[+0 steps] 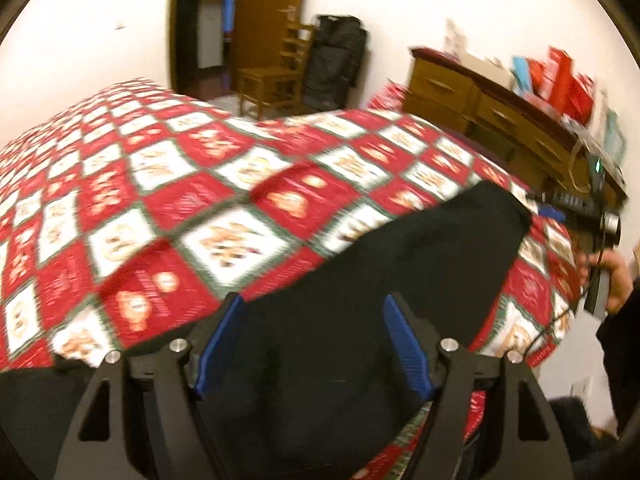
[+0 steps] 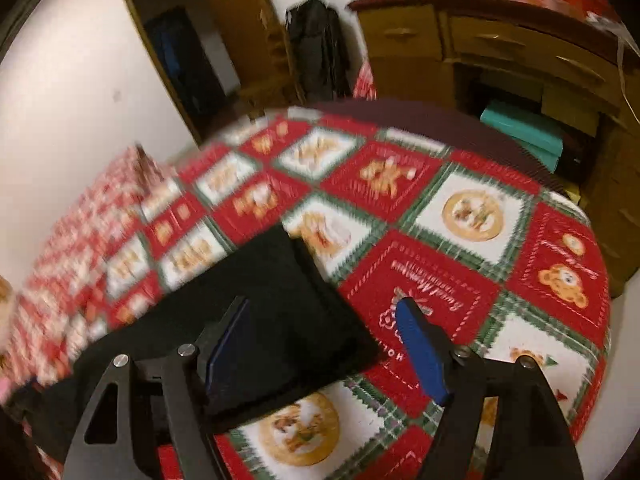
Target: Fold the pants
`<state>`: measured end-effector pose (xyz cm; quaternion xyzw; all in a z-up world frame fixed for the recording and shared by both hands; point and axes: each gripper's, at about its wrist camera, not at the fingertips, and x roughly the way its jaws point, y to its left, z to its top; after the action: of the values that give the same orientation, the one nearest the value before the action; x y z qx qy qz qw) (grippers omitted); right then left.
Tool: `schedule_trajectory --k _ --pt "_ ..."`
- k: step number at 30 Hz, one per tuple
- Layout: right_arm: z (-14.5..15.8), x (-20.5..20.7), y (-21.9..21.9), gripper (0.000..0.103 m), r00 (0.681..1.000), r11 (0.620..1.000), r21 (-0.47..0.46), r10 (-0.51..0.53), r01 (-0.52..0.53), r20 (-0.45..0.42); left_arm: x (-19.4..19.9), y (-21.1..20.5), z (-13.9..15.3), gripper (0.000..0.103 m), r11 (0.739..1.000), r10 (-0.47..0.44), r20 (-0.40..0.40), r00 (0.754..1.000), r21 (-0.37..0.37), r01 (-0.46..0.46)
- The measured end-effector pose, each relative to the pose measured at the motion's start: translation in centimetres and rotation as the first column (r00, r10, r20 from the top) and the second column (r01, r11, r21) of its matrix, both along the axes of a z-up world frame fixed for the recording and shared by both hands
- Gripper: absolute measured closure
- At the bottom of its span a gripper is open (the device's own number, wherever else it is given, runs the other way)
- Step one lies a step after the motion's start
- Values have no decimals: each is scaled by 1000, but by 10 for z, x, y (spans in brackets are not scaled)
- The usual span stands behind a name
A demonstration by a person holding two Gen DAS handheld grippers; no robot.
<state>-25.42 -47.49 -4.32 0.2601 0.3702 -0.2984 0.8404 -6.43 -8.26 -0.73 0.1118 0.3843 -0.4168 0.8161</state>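
1. Item: pants, black, lying flat on the bed over a red, white and green patchwork quilt. They look already doubled over, with a squared corner toward the bed's foot in the right wrist view; how many layers there are cannot be told.

2. Left gripper: blue-padded fingers stand wide, nothing pinched. The black cloth fills the gap below them, but no pad is seen pressing on it.

3. Right gripper: fingers wide, holding nothing. The left pad hangs above the cloth and the right pad above bare quilt, so the pants' near edge and corner run between the two.

4. Right gripper as seen from the left wrist view: held in a hand just beyond the far corner of the pants, near the bed's edge.

5. Risk, slippage: with both pairs of fingers free of the cloth, a top layer left unpressed may spring back or slide off line.

6. Risk, snagging: a low sweep of either gripper could catch the loose edge and drag the fold crooked.

7. Risk, wrong pick: black on black hides the layers, and both views are blurred; a pinch here may take only one layer, or the quilt with it.

8. Bystanders: wooden dresser and chair, both well apart from the pants.
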Motion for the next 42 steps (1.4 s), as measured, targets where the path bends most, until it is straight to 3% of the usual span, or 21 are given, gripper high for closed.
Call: schedule_trajectory --k 2,3,5,8,10,13,15,16,19,21,23,24,26,27,29,31,33,36,37,39,42 --pt "-8 -1 4 40 999 1000 -21 13 -14 -43 9 11 1 28 999 45 4 999 -3 -45" --pt "-8 5 9 71 997 998 -49 28 -32 -78 13 17 2 28 998 65 2 998 -4 -65" --pt "-7 12 14 90 995 997 -10 76 -77 -68 21 30 2 28 993 115 7 993 -1 -115" --pt "10 13 26 91 990 986 -133 91 -105 -107 34 51 1 28 982 188 8 982 0 -188" --pt "24 -2 25 91 997 981 -187 48 -59 -64 40 63 2 28 974 229 8 973 -4 -229" --pt "16 -12 19 91 996 983 -184 7 -24 -93 48 85 3 28 957 289 23 957 -4 -289" --pt "-10 -14 15 90 990 992 -126 -12 -6 -141 52 101 3 28 944 329 41 943 3 -329" --pt "-10 -19 17 90 994 990 -144 -23 7 -106 54 110 2 28 935 353 55 934 8 -354" --pt "-9 -22 19 81 993 984 -176 -38 17 -113 62 145 -1 28 893 447 82 891 21 -450" --pt "0 -30 14 64 989 982 -165 -109 92 -101 69 169 -3 28 857 512 76 855 22 -515" --pt "17 -38 19 51 976 953 -236 -208 189 -58 76 204 -7 28 807 589 54 806 14 -591" --pt "33 -36 30 51 971 921 -320 -240 221 -21 77 217 -10 28 784 619 45 784 13 -620" --pt "54 -19 51 51 983 907 -381 -182 178 26 80 242 -18 28 731 680 46 732 34 -681" --pt "64 -1 68 51 994 923 -371 -86 104 65 80 251 -24 28 704 705 58 707 60 -707" --pt "74 41 102 51 980 948 -299 151 -107 127 81 256 -33 28 686 718 75 692 88 -722" --pt "73 89 141 51 900 909 -201 401 -366 173 81 256 -39 28 672 724 113 681 108 -732" --pt "63 153 201 51 753 779 -102 625 -619 206 84 256 -47 28 643 737 164 656 128 -755" --pt "45 217 279 63 568 585 -28 797 -811 205 95 264 -66 28 567 786 168 595 188 -802" --pt "37 239 309 63 498 509 -10 846 -861 188 97 266 -72 28 556 793 163 587 199 -807" --pt "20 266 357 63 417 423 -6 896 -906 151 92 269 -74 23 557 788 193 585 183 -810" --pt "-3 288 403 63 331 329 39 937 -943 113 89 271 -76 18 549 790 208 576 178 -817"
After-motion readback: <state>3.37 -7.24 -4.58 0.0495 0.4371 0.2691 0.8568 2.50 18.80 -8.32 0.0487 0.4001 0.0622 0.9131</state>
